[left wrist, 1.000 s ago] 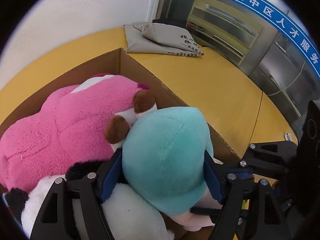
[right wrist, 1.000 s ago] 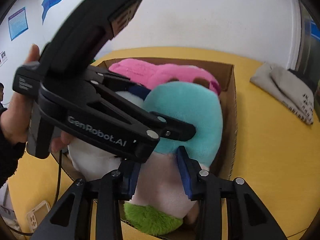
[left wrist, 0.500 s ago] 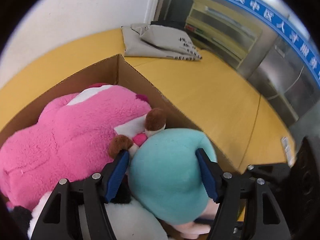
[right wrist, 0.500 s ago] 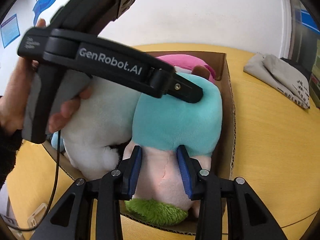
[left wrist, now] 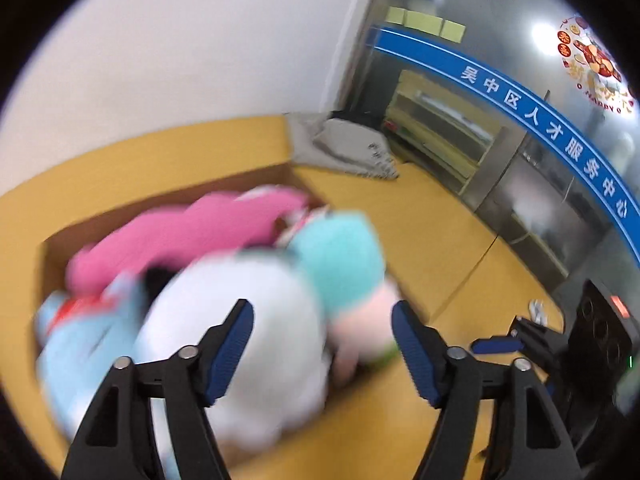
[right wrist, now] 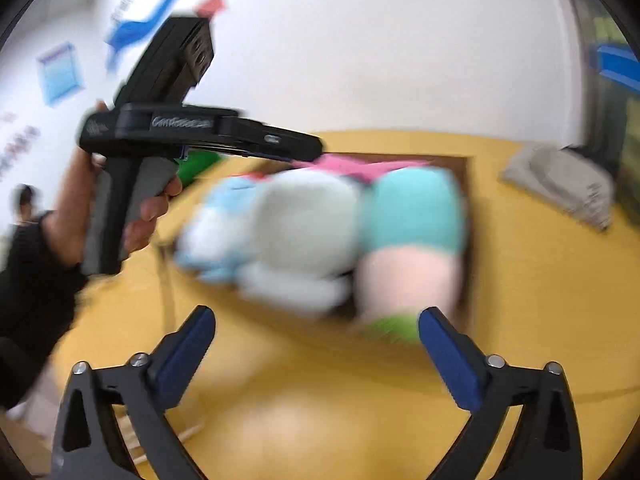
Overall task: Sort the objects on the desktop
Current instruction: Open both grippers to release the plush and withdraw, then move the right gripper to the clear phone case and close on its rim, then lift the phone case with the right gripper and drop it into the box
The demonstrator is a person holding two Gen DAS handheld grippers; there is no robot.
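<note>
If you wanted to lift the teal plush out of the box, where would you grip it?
Probably across the teal plush at its rounded top, from above: it bulges above the cardboard box rim, while its sides are wedged against the white plush and the wall.

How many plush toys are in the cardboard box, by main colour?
Pink plush: 1
Teal-and-peach plush: 1
White plush: 1
Light blue plush: 1
Total: 4, as far as the motion blur allows; all in the cardboard box.

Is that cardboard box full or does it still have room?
Full. The cardboard box is crammed with plush toys; the teal-and-pink one bulges above its rim.
</note>
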